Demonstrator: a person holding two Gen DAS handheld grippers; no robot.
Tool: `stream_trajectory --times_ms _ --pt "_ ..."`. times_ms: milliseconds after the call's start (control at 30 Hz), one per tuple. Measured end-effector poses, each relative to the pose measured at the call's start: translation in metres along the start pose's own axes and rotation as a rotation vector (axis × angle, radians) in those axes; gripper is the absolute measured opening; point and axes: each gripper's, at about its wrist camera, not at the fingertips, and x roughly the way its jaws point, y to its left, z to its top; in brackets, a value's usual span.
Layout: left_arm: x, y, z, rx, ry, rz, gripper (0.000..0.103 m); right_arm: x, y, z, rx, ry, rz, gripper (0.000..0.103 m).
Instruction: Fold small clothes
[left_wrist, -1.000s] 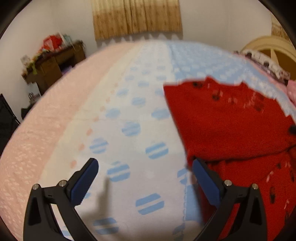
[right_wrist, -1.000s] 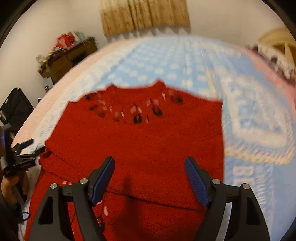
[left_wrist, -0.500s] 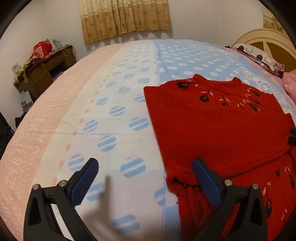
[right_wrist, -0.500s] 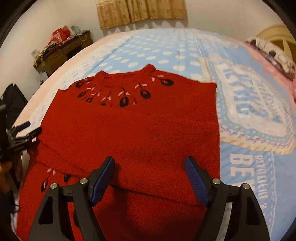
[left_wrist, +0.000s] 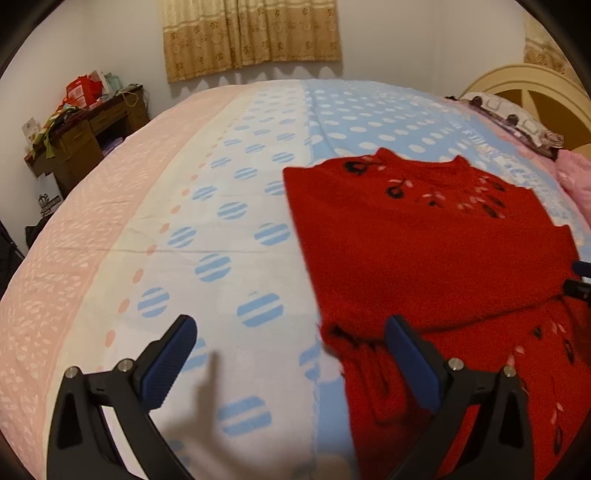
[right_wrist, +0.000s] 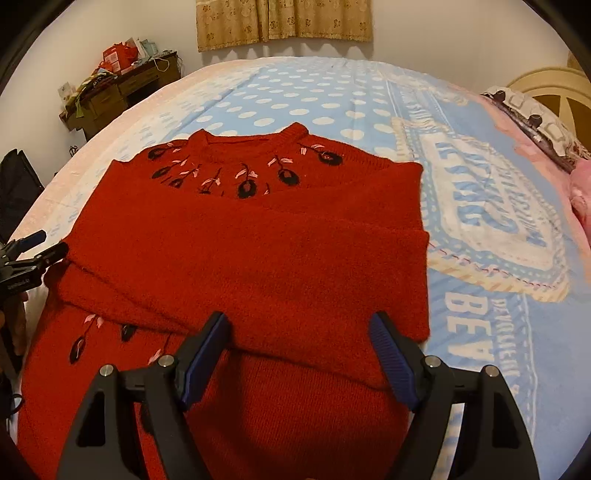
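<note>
A red knitted sweater with black and pink flower stitching lies flat on the bed, neck at the far end, its sleeves folded across the chest. My right gripper hovers open over the sweater's lower right part, nothing clamped between its blue pads. The left gripper is open too, over the sweater's left edge; its right finger is above the folded sleeve, its left finger above bare bedspread. Each gripper's tips show at the edge of the other's view: the left gripper and the right gripper.
The bedspread is pink, white and blue with dots, and wide to the left of the sweater. A cluttered wooden desk stands beyond the bed's far left corner. A headboard and pillow are at the right.
Both views have steadied after motion blur and tipped slightly downward, so the sweater sits higher in the frames. The sweater lies as before and both pairs of jaws stay open.
</note>
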Motion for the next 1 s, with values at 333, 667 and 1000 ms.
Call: stream_trajectory --times_ms 333,667,1000 --pt "-0.026 -0.018 -0.013 0.041 -0.043 -0.033 0.103 -0.009 0.000 -0.017 -0.019 0.007 -0.024 0.079" --pt "-0.084 -0.020 -0.026 0.023 -0.133 -0.110 0.103 -0.039 0.010 -0.032 -0.004 -0.042 0.000 0.079" --pt "-0.150 -0.008 -0.059 0.012 -0.229 -0.171 0.103 -0.097 0.029 -0.068 -0.022 -0.129 0.041 0.079"
